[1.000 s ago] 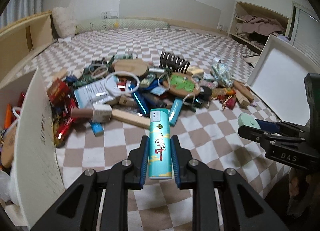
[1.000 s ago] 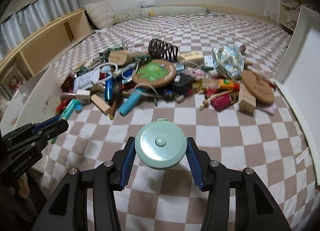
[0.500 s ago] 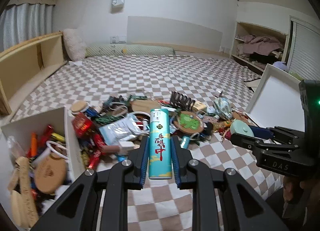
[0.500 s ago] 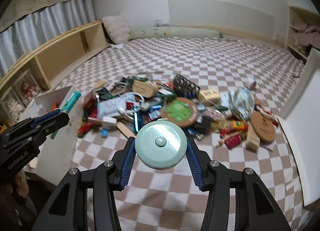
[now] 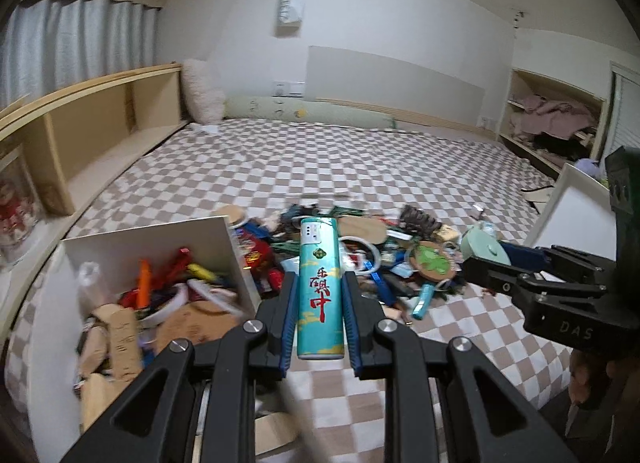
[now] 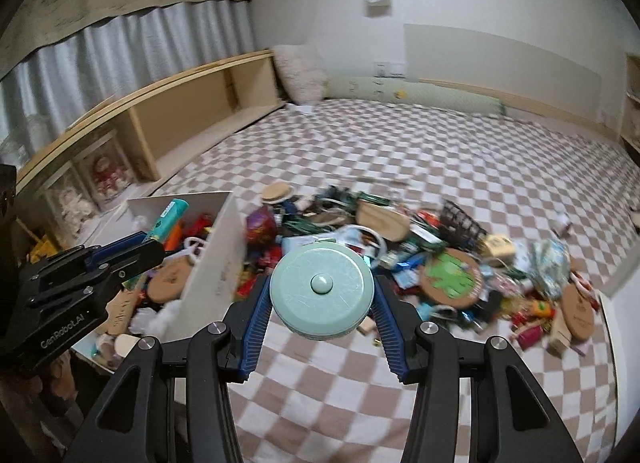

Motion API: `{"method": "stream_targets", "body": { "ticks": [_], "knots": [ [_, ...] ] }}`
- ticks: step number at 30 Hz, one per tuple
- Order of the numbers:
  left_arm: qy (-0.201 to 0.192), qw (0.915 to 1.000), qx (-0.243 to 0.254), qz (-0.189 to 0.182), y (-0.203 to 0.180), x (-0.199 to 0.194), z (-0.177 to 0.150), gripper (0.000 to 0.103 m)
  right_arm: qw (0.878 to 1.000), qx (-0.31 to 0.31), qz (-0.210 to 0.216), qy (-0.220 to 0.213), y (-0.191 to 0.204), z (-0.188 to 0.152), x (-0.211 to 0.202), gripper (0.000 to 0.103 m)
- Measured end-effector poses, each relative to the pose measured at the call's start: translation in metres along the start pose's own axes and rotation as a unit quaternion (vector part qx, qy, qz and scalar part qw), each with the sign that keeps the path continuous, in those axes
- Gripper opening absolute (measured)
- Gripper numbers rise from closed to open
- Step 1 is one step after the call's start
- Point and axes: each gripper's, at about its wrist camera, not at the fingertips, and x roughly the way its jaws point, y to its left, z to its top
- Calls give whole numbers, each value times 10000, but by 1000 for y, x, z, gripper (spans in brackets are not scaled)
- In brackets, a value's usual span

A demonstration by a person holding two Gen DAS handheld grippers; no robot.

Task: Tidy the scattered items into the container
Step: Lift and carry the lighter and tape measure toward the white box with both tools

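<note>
Teal lighter [image 5: 320,287] — slim, red characters on its side, clamped lengthwise between blue pads. Mint-green round tape measure [image 6: 322,287] — centre button facing up, held at its rim. White container [image 5: 216,239]: open-topped, part filled. Scattered items [image 6: 432,259] lie heaped beside it on the checked cover.

Even, soft indoor light – no hard shadows; motion blur smears the scene, fisheye bends edges, corners vignette black.

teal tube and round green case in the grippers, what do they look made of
Teal tube: seemingly glossy printed plastic or a wrapped label, judging by its sheen and crisp red characters. Round green case: likely matte moulded plastic, with fine scuffs on its face and a raised centre button.
</note>
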Motion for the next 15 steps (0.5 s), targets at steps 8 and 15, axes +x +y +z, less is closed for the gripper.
{"method": "stream_targets", "body": {
  "ticks": [8, 15],
  "knots": [
    [0, 9988, -162, 455, 46, -20, -6, 21, 9988, -251, 408, 67, 44, 11, 19, 51],
    [2, 9961, -380, 796, 86, -32, -9, 21, 9960, -212, 845, 200, 72, 15, 35, 51]
  ]
}}
